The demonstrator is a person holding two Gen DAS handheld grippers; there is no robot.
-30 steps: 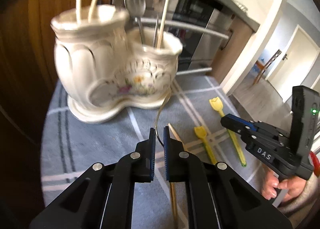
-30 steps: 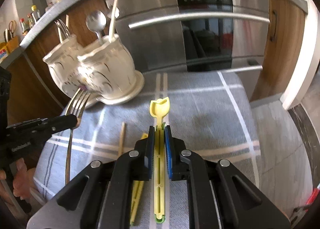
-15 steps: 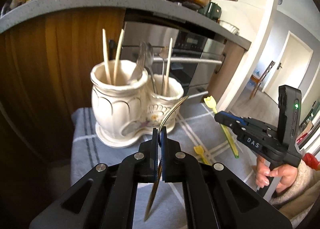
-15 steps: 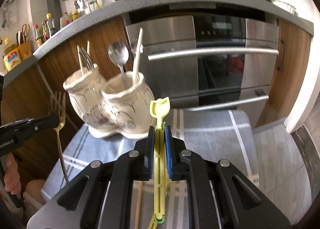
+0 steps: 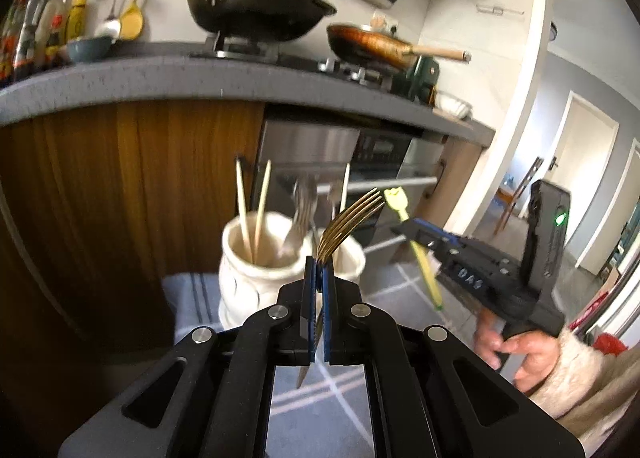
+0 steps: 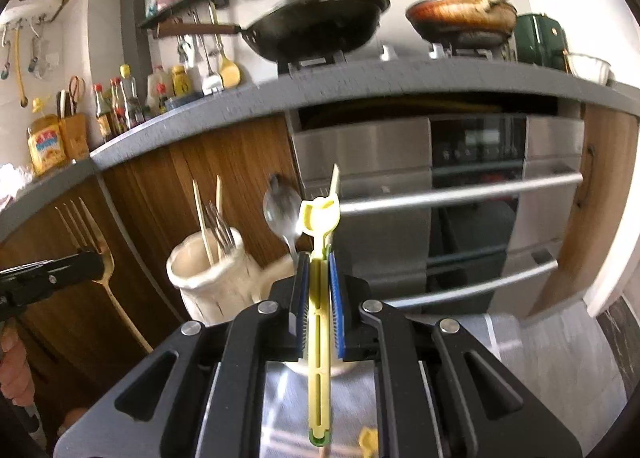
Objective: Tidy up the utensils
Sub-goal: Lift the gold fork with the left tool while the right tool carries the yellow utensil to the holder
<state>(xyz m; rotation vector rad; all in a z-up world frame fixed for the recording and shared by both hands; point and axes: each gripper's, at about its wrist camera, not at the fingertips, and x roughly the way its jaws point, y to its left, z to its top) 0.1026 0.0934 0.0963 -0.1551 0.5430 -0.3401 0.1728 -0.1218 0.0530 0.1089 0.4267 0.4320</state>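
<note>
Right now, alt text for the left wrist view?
The left gripper is shut on a gold fork, tines up, in front of a white ceramic utensil holder. To its right, the right gripper holds a yellow utensil; kitchen counter behind.

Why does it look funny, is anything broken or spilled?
Nothing broken or spilled. The left gripper holds a gold fork and the right gripper a yellow utensil, both raised near the white holder.
</note>
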